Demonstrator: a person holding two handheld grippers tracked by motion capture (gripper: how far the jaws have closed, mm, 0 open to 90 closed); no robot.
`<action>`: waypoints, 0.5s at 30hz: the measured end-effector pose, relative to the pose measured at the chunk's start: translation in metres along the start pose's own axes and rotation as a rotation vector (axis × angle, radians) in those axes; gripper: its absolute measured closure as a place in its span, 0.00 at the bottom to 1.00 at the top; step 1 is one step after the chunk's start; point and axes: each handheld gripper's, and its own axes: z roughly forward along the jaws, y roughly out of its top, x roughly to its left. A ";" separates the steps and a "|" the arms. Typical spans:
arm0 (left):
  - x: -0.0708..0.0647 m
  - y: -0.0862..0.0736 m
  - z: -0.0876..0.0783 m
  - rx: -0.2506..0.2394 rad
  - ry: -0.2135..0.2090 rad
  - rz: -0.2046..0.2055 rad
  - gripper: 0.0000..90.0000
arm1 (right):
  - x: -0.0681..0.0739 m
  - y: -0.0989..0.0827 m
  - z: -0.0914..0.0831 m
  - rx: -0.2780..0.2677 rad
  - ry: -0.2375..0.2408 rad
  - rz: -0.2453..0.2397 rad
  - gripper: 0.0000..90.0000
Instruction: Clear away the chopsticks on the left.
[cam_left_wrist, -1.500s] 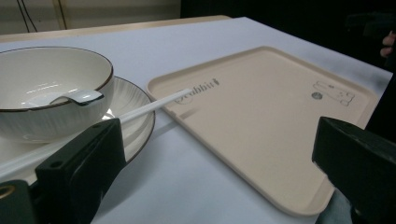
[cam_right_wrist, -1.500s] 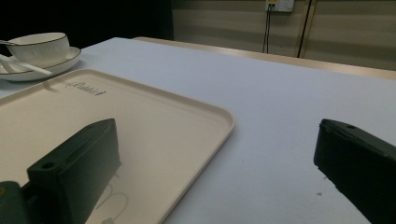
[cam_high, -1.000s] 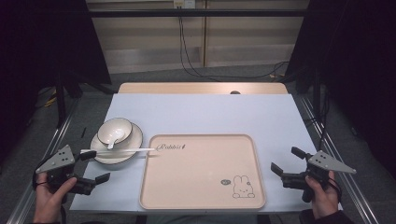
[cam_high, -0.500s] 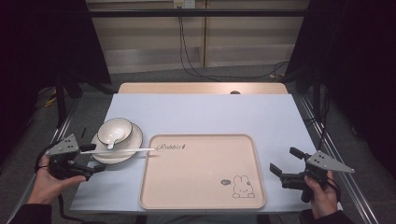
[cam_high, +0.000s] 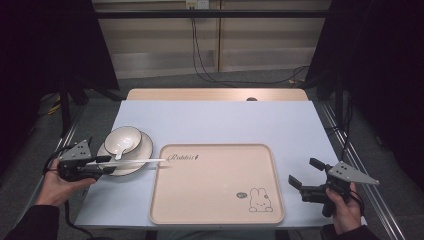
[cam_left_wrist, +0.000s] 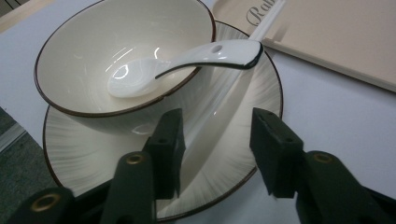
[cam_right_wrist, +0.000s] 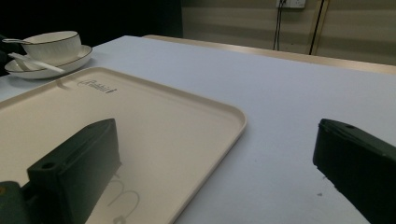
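Chopstick (cam_left_wrist: 219, 109) across plate (cam_left_wrist: 243, 116) between parted left gripper (cam_left_wrist: 217, 144) jaws — right gripper (cam_high: 305, 172) spread, empty.

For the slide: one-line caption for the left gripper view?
Open left gripper straddling a white chopstick on the plate, beside bowl holding spoon.

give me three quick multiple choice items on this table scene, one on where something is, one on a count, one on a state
1. Where does the white ceramic spoon lie?
A. on the tray
B. in the cream bowl
C. on the bare table

2. How many rabbit drawings are on the beige rectangular tray?
A. one
B. two
C. none

3. How do the left gripper's jaws stand?
A. shut on the spoon
B. shut on nothing
C. open over the striped saucer

Answers: 1 B, its scoop rests inside the bowl; 2 A, one rabbit near the tray's corner; 3 C, a gap shows between them.
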 end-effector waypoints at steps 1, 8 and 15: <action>0.000 0.000 0.000 0.000 0.000 0.000 0.65 | 0.000 0.000 0.000 0.000 0.000 0.000 0.00; 0.001 0.001 0.005 0.038 0.001 0.055 0.75 | 0.001 0.000 0.001 0.006 0.005 -0.001 0.00; 0.005 0.001 0.009 0.052 -0.012 0.079 0.78 | 0.001 -0.001 0.001 0.013 0.015 -0.014 0.00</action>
